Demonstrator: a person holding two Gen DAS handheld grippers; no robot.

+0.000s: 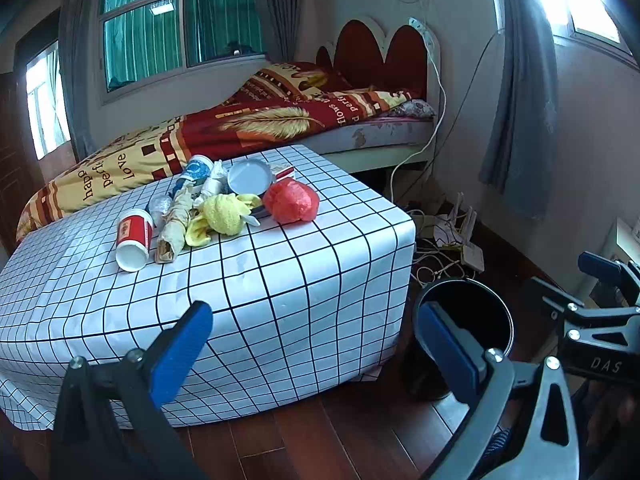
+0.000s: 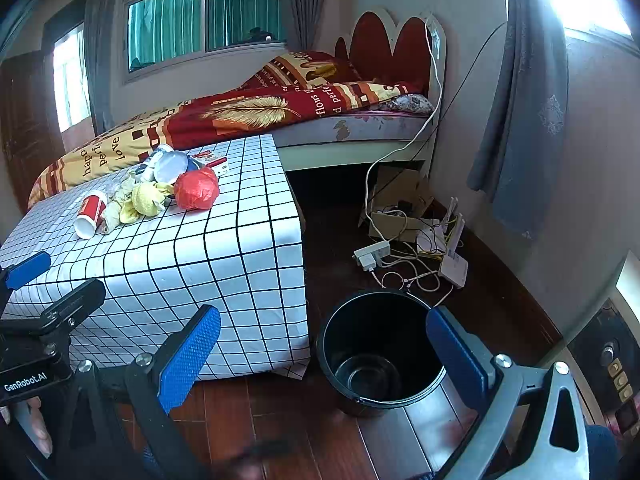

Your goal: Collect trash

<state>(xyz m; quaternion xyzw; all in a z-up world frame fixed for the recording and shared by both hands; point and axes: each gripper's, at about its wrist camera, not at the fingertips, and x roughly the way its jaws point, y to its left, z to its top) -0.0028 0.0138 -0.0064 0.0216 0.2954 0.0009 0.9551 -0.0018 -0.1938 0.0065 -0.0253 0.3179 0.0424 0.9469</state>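
Bedroom, wood floor; table under white grid cloth, bed behind. On the tabletop, left to right: red paper cup, tan wrapper, yellow cloth, red bag. Black bin stands on the floor right of the table. Left gripper, right gripper: jaws wide apart, nothing between.

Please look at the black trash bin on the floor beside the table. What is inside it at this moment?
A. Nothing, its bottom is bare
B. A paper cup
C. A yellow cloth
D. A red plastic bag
A: in the right wrist view the black trash bin shows a bare, shiny bottom, while the red plastic bag, the paper cup and the yellow cloth all lie on the checked table.
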